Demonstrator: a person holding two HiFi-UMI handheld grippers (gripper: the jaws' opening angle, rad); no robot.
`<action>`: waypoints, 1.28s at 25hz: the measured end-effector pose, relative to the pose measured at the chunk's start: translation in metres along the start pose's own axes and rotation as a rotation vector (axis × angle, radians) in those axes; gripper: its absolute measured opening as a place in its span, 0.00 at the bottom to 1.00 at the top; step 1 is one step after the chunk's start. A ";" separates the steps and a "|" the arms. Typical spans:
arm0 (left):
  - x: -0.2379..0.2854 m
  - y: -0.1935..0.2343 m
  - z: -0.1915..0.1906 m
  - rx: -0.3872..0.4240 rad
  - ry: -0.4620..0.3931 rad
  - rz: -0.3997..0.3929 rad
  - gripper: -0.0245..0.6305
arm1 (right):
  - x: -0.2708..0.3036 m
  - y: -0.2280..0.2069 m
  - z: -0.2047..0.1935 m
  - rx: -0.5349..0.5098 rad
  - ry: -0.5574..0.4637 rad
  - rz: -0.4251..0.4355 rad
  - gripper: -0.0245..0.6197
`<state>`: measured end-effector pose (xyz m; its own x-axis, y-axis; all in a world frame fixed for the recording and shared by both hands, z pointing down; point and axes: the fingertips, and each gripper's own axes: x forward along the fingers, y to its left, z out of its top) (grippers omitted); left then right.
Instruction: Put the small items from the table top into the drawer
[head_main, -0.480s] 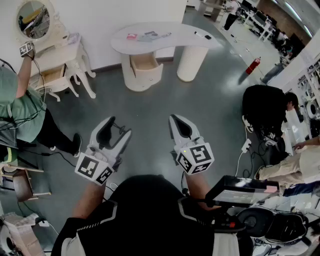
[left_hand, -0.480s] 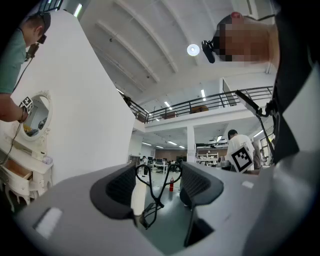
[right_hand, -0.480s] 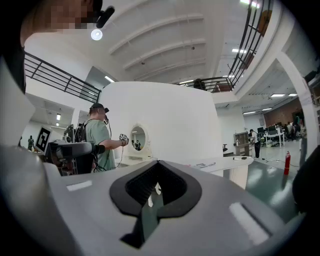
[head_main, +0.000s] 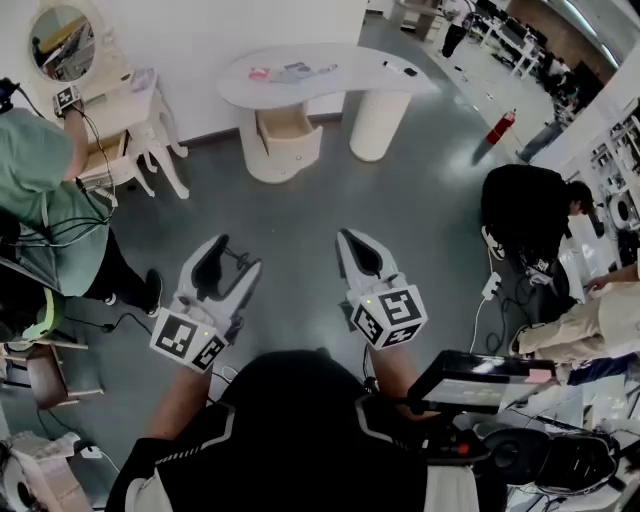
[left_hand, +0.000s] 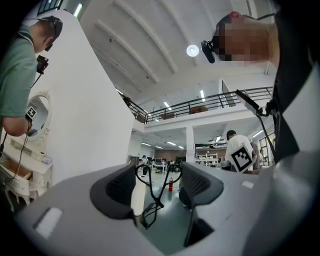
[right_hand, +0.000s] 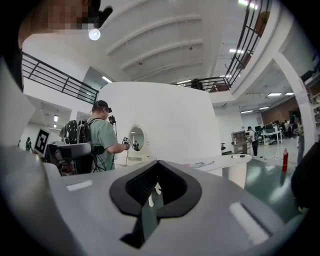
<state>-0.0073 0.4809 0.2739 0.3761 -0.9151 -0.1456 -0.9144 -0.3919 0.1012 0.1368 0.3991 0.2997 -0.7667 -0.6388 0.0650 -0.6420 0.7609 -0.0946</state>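
Grey floor (head_main: 330, 200) separates the left gripper (head_main: 235, 252), fingers apart and empty, and the right gripper (head_main: 352, 240), fingers together, from the small items (head_main: 295, 71) on the far white tabletop (head_main: 370, 72) above its open drawer (head_main: 285, 125).

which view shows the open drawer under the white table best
The head view: from above, the drawer stands pulled open under the curved white table, its inside visible. The right gripper view catches only the tabletop's edge, no drawer in sight. The left gripper view shows no drawer that can be made out.
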 end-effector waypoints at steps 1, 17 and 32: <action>-0.001 0.000 0.000 -0.001 0.000 -0.001 0.47 | 0.000 0.002 0.000 0.010 -0.001 0.003 0.04; -0.043 0.024 -0.005 -0.039 -0.014 -0.044 0.47 | 0.003 0.054 -0.015 0.015 0.030 -0.017 0.04; -0.020 0.053 -0.007 -0.034 -0.029 -0.060 0.47 | 0.038 0.053 -0.015 0.019 0.002 0.034 0.04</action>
<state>-0.0624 0.4777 0.2888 0.4254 -0.8869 -0.1804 -0.8845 -0.4496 0.1248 0.0732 0.4169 0.3119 -0.7879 -0.6126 0.0634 -0.6155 0.7796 -0.1159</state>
